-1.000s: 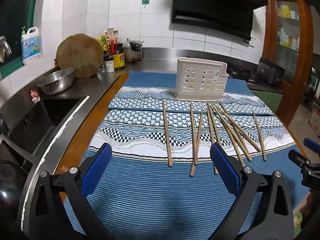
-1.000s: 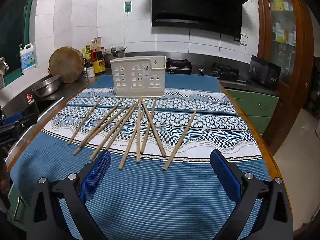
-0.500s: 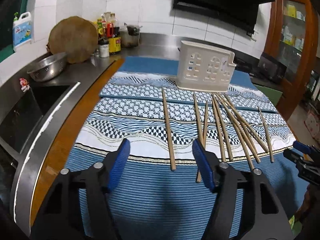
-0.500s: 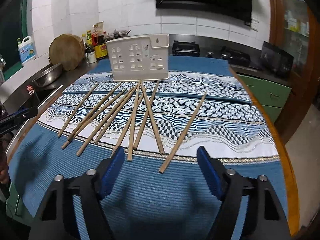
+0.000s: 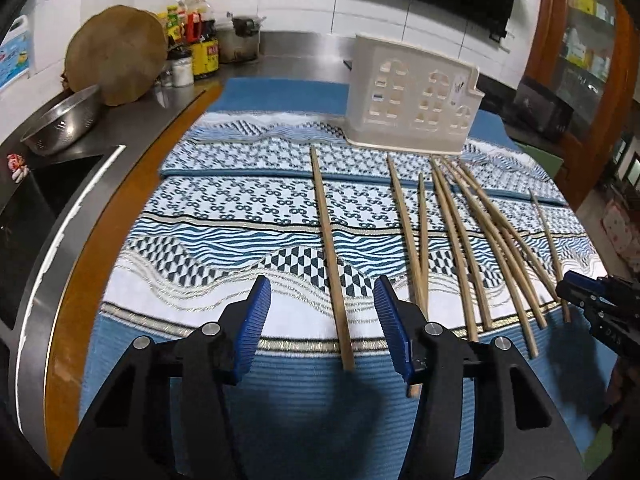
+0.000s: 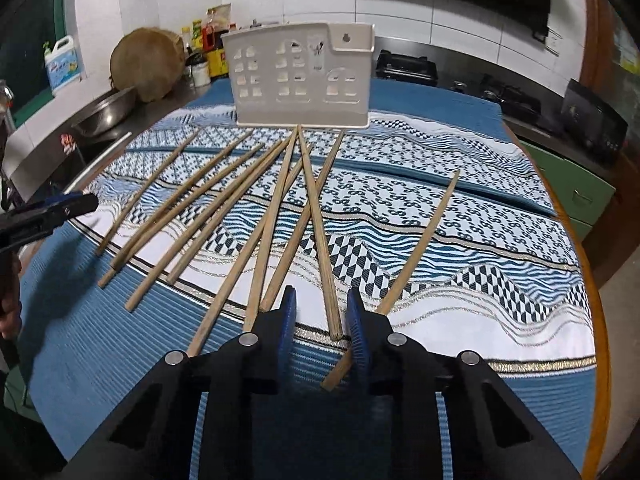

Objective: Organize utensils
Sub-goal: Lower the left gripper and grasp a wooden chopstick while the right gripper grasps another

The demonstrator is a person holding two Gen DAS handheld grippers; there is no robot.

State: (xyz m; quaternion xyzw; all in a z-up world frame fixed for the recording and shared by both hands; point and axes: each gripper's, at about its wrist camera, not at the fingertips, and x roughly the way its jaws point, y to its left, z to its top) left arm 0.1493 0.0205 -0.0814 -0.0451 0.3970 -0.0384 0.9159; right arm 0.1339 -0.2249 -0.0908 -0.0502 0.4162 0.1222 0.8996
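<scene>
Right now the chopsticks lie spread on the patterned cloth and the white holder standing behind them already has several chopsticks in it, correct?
Not quite. The right wrist view shows the white holder with no chopsticks standing in it. The chopsticks do lie spread on the patterned cloth, holder behind them.

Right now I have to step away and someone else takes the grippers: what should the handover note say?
Left gripper: open, jaws just closing, astride the near end of the leftmost wooden chopstick, pads not touching it.
Right gripper: open, jaws just narrowing around the near end of a middle chopstick; no contact visible.
Things: every chopstick lies loose on the blue patterned cloth; the cream plastic utensil holder stands upright at the far side.
Done: nothing moved into the holder.
Left: grip each chopstick and drop it into the holder.
</scene>
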